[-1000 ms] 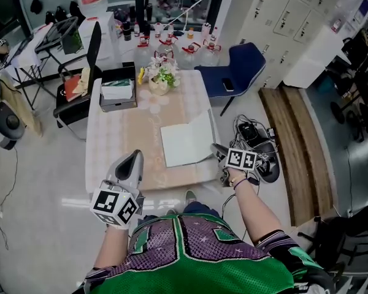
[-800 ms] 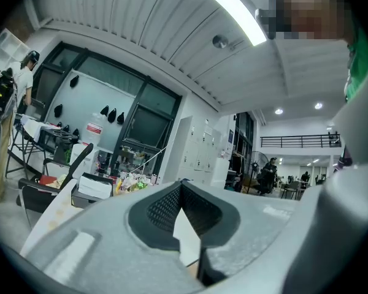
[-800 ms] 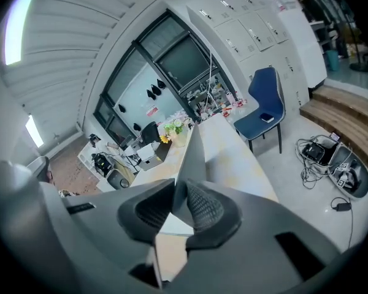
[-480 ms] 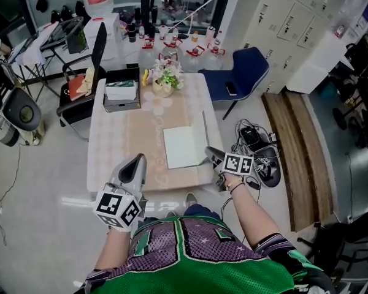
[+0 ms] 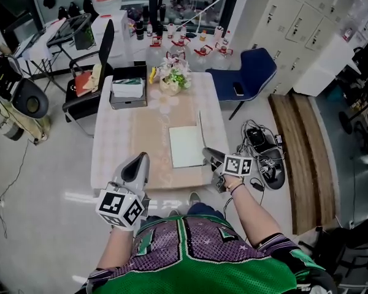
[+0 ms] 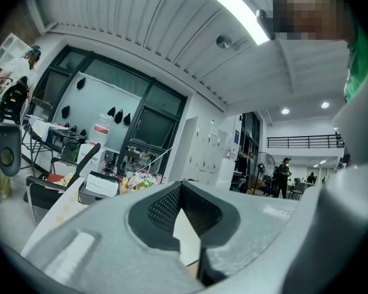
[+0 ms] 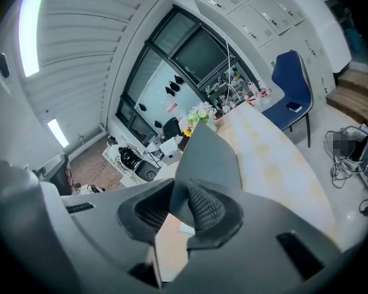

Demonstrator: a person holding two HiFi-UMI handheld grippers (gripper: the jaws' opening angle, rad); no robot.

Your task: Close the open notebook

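The notebook [image 5: 185, 146] lies on the right half of the patterned table [image 5: 119, 146], its white page facing up. Its dark grey right cover [image 5: 200, 126] stands nearly upright along the page's right edge. My right gripper [image 5: 207, 154] is at the cover's near corner and shut on it. In the right gripper view the cover [image 7: 210, 149] rises from between the jaws of the right gripper [image 7: 181, 196]. My left gripper [image 5: 137, 164] hovers over the table's near edge, left of the notebook, pointing level with nothing in it. In the left gripper view the tips of the left gripper [image 6: 181, 185] meet.
A flower vase [image 5: 173, 78] and a black box of papers [image 5: 127, 87] stand at the table's far end. A blue chair [image 5: 245, 75] is at the far right, a black chair [image 5: 92, 72] at the far left. Cables and gear [image 5: 264, 158] lie on the floor right of the table.
The right gripper has moved left with the cover, swinging it from a low slant to nearly upright. The left gripper has kept still.
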